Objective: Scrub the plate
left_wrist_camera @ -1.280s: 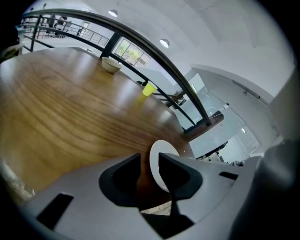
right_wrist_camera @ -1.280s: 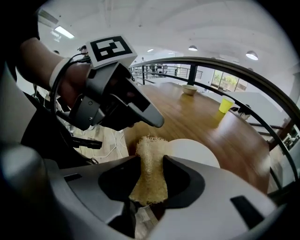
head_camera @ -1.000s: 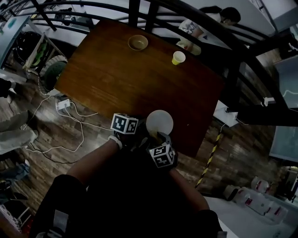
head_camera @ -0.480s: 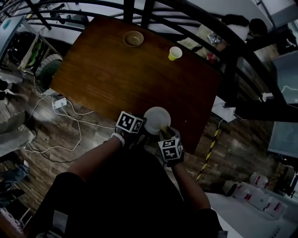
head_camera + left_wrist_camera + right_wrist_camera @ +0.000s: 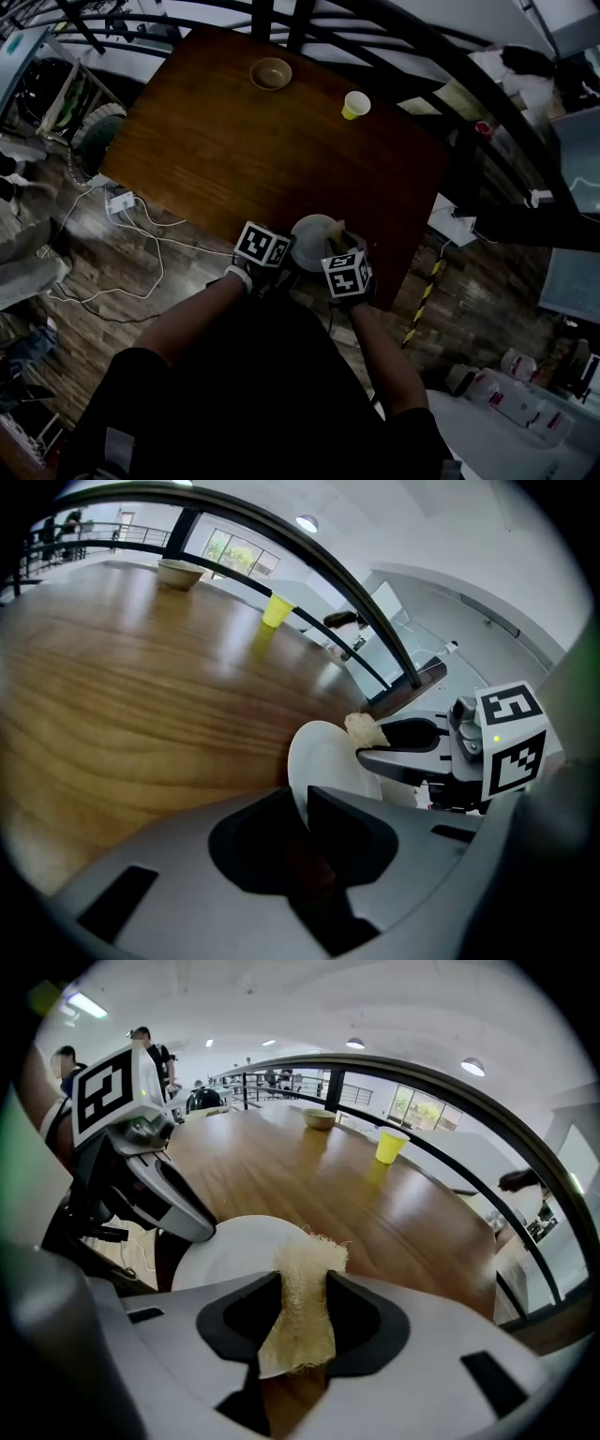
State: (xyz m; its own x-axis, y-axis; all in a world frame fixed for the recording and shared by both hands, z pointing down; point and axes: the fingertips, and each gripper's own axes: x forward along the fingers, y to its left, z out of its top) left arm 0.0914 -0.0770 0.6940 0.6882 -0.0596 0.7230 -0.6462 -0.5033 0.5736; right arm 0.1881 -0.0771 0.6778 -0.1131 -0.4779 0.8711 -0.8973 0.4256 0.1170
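A tan bowl [image 5: 271, 73] and a yellow cup [image 5: 355, 105] stand apart near the wooden table's [image 5: 216, 159] far edge. White cables [image 5: 153, 277] sprawl over the plank floor [image 5: 84, 272] beside it.

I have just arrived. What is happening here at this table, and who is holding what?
A person works with two hand-held grippers at the near edge of a wooden table. The left gripper is shut on the rim of a white plate and holds it tilted up on edge. The right gripper is shut on a fibrous scrub pad, whose tip seems to press on the plate near its upper rim. A bowl and a yellow cup stand apart at the far side.
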